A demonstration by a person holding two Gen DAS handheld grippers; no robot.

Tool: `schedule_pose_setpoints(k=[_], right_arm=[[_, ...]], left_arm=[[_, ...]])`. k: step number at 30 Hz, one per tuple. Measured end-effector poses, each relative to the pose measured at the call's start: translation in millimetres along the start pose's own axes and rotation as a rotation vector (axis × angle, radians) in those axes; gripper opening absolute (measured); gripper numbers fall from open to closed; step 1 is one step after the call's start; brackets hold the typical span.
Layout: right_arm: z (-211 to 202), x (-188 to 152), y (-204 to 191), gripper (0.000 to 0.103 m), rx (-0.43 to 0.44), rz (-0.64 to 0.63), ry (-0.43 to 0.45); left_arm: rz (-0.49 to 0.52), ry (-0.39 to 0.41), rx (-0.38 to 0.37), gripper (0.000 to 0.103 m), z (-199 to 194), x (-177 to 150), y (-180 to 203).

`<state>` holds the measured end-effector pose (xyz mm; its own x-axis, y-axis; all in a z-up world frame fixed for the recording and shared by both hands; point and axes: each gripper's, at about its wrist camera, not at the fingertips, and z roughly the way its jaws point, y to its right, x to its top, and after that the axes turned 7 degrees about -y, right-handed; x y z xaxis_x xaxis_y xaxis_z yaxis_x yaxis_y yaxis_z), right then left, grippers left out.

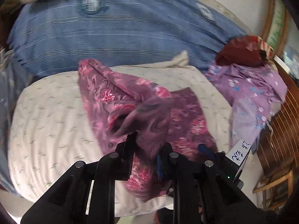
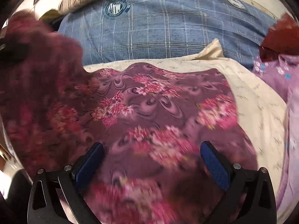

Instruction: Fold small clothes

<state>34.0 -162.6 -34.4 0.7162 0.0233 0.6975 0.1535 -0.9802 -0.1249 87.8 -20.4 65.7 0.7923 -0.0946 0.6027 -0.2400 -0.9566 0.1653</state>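
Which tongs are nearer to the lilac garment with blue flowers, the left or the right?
The right tongs. They stand open over the purple floral cloth, with the lilac garment close beside them. The left tongs, shut on that cloth, are farther away.

A purple garment (image 2: 149, 102) with pink flowers, a cream sheet (image 1: 46, 112) with small marks, a blue checked quilt (image 2: 168, 28).

A cream pillow (image 1: 46, 112) holds the purple flowery cloth (image 2: 158, 97). A lilac cloth (image 1: 252, 93) lies beside it.
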Motion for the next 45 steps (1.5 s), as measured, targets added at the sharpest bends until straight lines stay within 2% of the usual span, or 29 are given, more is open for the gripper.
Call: schedule_pose_setpoints(k=[2,5,7,9,10,12,13,14,18,22,24,25,27,31,35,38,40,45], right_arm=[[-8.5,-5.8,20.3,0.103,0.064,0.096,-0.004],[-14.9,-14.5,48.6,0.103,0.171,0.241,-0.008],[-16.9,-18.5,58.3,0.103,0.227,0.283,0.007],[-17.6,-20.0,59.4,0.103,0.240,0.288,0.015],[-17.8,-20.2,58.5,0.103,0.237,0.283,0.016],[-18.3,-21.1,57.1,0.103,0.234,0.283,0.020],[-17.7,-20.8,58.2,0.103,0.237,0.286,0.020],[-17.7,-20.4,59.2,0.103,0.241,0.289,0.022],[-18.1,-21.9,65.2,0.103,0.276,0.308,0.030],[-26.7,-18.8,64.4,0.102,0.287,0.313,0.026],[-36.4,-11.8,59.6,0.102,0.330,0.284,0.065],[-41.7,-7.2,55.4,0.102,0.363,0.256,0.092],[-39.0,4.7,47.0,0.102,0.384,0.217,0.085],[-14.4,22.6,38.2,0.102,0.394,0.214,0.002],[10.9,31.9,31.5,0.102,0.434,0.222,-0.059],[16.5,37.1,20.1,0.098,0.477,0.188,-0.067],[14.5,40.0,11.9,0.084,0.521,0.138,-0.049],[20.9,34.7,4.5,0.083,0.502,0.076,-0.083]], left_arm=[[0.040,-0.029,-0.066,0.009,11.0,9.0,22.1],[0.070,-0.079,-0.153,0.009,28.9,22.3,46.2],[0.036,-0.130,-0.196,0.009,35.3,27.6,49.9],[-0.014,-0.149,-0.221,0.009,34.3,30.5,41.9],[-0.033,-0.147,-0.223,0.013,31.8,32.3,35.1],[-0.062,-0.162,-0.182,0.037,28.4,33.9,16.6],[-0.092,-0.167,-0.148,0.061,27.9,36.0,5.2],[-0.117,-0.165,-0.125,0.069,26.7,34.1,-4.5],[-0.212,-0.214,-0.068,0.069,36.1,44.0,-55.7],[-0.343,-0.325,-0.097,0.069,64.3,62.9,-100.0],[-0.384,-0.332,-0.108,0.069,72.5,70.4,-110.9],[-0.382,-0.337,-0.118,0.069,78.2,77.6,-110.1],[-0.367,-0.361,-0.107,0.069,91.2,90.7,-104.3],[-0.326,-0.453,-0.060,0.069,128.7,115.5,-92.2],[-0.303,-0.534,-0.034,0.069,161.5,126.7,-83.6],[-0.271,-0.596,0.010,0.069,186.1,131.2,-75.0],[-0.241,-0.624,0.036,0.069,200.9,135.5,-70.8],[-0.232,-0.681,0.062,0.069,215.2,130.2,-68.6]])
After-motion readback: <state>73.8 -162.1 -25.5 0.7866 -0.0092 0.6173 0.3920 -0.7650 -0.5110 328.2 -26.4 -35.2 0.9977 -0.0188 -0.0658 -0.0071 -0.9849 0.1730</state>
